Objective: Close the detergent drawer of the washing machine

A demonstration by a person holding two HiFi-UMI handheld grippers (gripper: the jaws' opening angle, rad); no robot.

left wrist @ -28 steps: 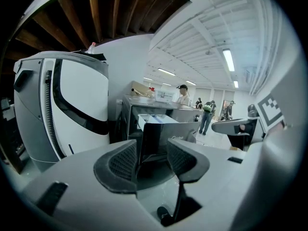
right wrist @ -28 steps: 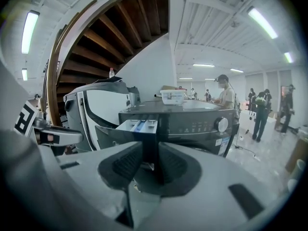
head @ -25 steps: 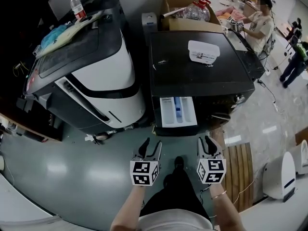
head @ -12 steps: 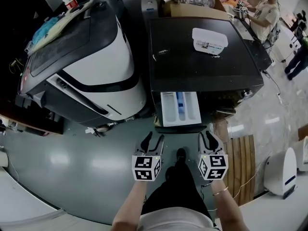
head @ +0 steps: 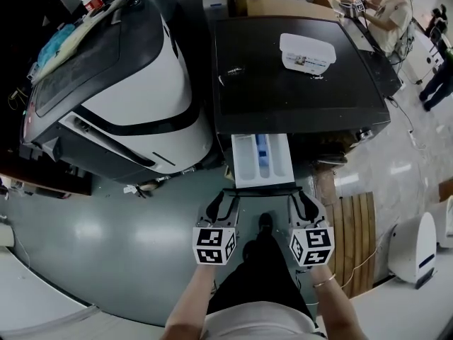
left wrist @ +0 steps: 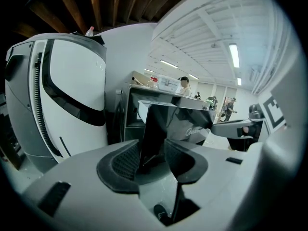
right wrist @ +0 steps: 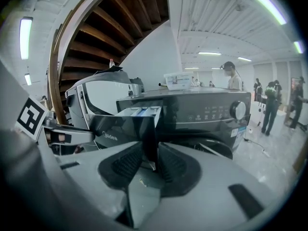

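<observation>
1. The black washing machine (head: 297, 98) stands before me.
2. Its detergent drawer (head: 244, 163) is pulled out at the front top, pale and blue inside, with a glossy dark face.
3. My left gripper (head: 224, 202) has jaws that were just closing, still apart at the face's left corner.
4. My right gripper (head: 304, 201) has its jaws apart at the right corner.

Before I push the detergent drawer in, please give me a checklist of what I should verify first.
1. Detergent drawer pulled out of washing machine: ok, not yet closed.
2. Left claw at drawer's left front corner: ok; open, has just been closing, corner showing in its gap.
3. Right claw at right corner: ok, open.
4. Claws touching drawer front: cannot tell.
5. Nothing protrudes from drawer compartments: ok.
</observation>
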